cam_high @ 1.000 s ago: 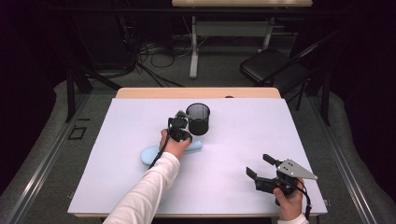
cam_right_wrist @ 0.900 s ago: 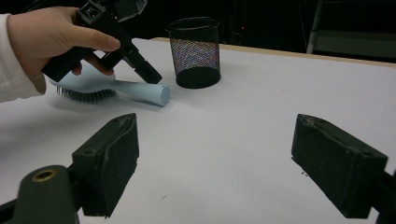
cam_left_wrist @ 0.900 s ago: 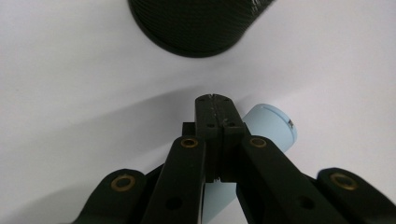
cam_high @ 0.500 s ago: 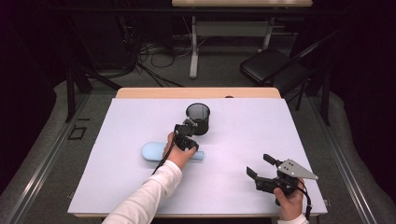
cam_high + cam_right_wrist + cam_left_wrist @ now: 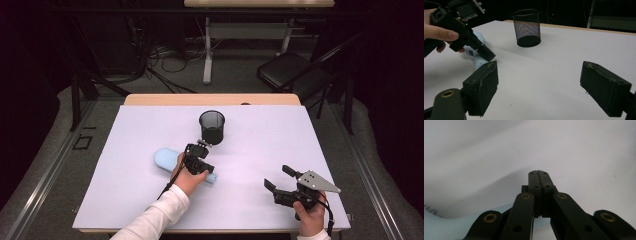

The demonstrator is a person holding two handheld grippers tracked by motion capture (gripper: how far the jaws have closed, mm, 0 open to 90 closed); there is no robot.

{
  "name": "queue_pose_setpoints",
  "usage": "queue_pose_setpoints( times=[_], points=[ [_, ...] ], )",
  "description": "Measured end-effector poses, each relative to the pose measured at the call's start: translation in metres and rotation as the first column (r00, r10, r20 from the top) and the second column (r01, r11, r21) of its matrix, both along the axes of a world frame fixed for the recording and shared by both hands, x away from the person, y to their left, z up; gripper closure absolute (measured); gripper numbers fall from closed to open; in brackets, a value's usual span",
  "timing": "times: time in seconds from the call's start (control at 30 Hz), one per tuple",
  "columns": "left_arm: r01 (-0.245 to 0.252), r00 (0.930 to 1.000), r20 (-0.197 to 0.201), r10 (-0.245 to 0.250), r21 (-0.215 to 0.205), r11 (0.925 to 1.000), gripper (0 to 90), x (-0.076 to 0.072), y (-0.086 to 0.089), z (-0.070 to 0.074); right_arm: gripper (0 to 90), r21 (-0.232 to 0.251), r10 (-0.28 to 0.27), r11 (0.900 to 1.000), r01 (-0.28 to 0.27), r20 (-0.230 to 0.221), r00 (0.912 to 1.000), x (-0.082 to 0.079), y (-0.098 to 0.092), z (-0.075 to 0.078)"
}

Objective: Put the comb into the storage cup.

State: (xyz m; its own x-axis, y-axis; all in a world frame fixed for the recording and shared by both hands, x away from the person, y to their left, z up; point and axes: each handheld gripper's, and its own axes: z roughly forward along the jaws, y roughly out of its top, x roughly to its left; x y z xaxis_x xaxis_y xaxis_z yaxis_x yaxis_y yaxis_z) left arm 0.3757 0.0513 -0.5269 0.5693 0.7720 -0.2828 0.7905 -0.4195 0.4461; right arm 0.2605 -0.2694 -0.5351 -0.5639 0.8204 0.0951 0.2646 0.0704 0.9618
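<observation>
A light-blue bottle-like object [image 5: 166,158] lies on its side on the white table [image 5: 125,150], a barcode label near its right end. My left gripper [image 5: 207,168] hovers over that right end with its jaws shut and nothing between them; in the left gripper view the shut left gripper [image 5: 539,173] points at bare table, with the blue object [image 5: 444,227] at the lower left. A black mesh cup [image 5: 212,127] stands upright just beyond. My right gripper [image 5: 278,179] rests near the front right edge, open and holding nothing. The right gripper view shows the right gripper [image 5: 541,86], the cup [image 5: 527,27], the left gripper [image 5: 486,53] and the blue object [image 5: 477,61].
The wooden far edge of the table [image 5: 210,99] shows beyond the white cover. Behind the table stand a black chair [image 5: 295,70], cables on the floor [image 5: 165,55] and a desk frame [image 5: 207,55].
My left hand has moved nearer and slightly right, from beside the cup to above the blue object's right end. The right gripper has stayed still.
</observation>
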Motion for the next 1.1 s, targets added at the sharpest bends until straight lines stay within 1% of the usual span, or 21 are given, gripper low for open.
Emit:
queue_pose_setpoints(
  times=[0.1, 0.23, 0.27, 0.3, 0.33, 0.37, 0.47, 0.6, 0.63, 0.73, 0.77, 0.93, 1.0, 1.1],
  points=[
    [0.014, 0.9999, -0.009, -0.014, -0.007, 0.9999, 90.0, -0.007, 0.004, 0.0, 14.6, -0.004, 0.001, 1.0, -0.001, 0.003, 1.0, 0.0, 0.001, 0.0],
    [0.041, 0.9991, -0.008, -0.041, 0.007, 0.9991, 90.0, -0.016, 0.008, 0.001, 14.6, -0.002, 0.001, 1.0, -0.001, 0.001, 1.0, 0.0, 0.001, 0.0],
    [0.063, 0.998, -0.002, -0.063, 0.026, 0.9977, 90.0, -0.02, 0.009, 0.002, 14.6, -0.005, 0.001, 1.0, -0.001, 0.002, 1.0, 0.0, 0.001, 0.0],
    [0.063, 0.998, -0.002, -0.063, 0.026, 0.9977, 90.0, -0.02, 0.009, 0.002, 14.6, -0.005, 0.001, 1.0, -0.001, 0.002, 1.0, 0.0, 0.001, 0.0],
    [0.079, 0.9968, 0.013, -0.079, 0.049, 0.9957, 90.0, -0.026, 0.01, 0.003, 14.6, -0.004, 0.0, 1.0, 0.0, 0.002, 1.0, 0.0, 0.001, 0.0],
    [0.079, 0.9968, 0.013, -0.079, 0.049, 0.9957, 90.0, -0.026, 0.01, 0.003, 14.6, -0.004, 0.0, 1.0, 0.0, 0.002, 1.0, 0.0, 0.001, 0.0],
    [0.087, 0.9957, 0.028, -0.089, 0.049, 0.995, 90.0, -0.032, 0.015, 0.003, 14.6, -0.005, 0.001, 1.0, -0.001, -0.001, 1.0, -0.001, 0.002, 0.0],
    [0.091, 0.9958, 0.005, -0.092, 0.023, 0.9955, 90.0, -0.038, 0.025, 0.002, 14.6, -0.004, -0.002, 1.0, 0.002, -0.001, 1.0, -0.001, 0.001, 0.0],
    [0.094, 0.9955, 0.004, -0.095, 0.027, 0.9952, 90.0, -0.04, 0.027, 0.002, 14.6, -0.004, -0.002, 1.0, 0.002, 0.0, 1.0, -0.001, 0.001, 0.0],
    [0.092, 0.9955, 0.018, -0.093, 0.03, 0.9953, 90.0, -0.048, 0.036, 0.003, 14.6, -0.005, -0.003, 1.0, 0.003, -0.002, 1.0, -0.001, 0.001, 0.0],
    [0.092, 0.9955, 0.018, -0.093, 0.03, 0.9953, 90.0, -0.048, 0.036, 0.003, 14.6, -0.005, -0.003, 1.0, 0.003, -0.002, 1.0, -0.001, 0.001, 0.0],
    [0.078, 0.996, 0.041, -0.079, 0.032, 0.9965, 90.0, -0.056, 0.05, 0.004, 14.6, -0.006, -0.003, 1.0, 0.003, 0.0, 1.0, -0.001, 0.001, 0.0],
    [0.081, 0.9953, 0.051, -0.083, 0.04, 0.9959, 90.0, -0.059, 0.053, 0.004, 14.6, -0.007, -0.003, 1.0, 0.003, -0.002, 1.0, -0.001, 0.001, 0.0],
    [0.101, 0.9913, 0.079, -0.105, 0.059, 0.9932, 90.0, -0.065, 0.059, 0.004, 14.6, -0.007, -0.005, 1.0, 0.005, -0.002, 1.0, -0.002, 0.002, 0.0]
  ],
)
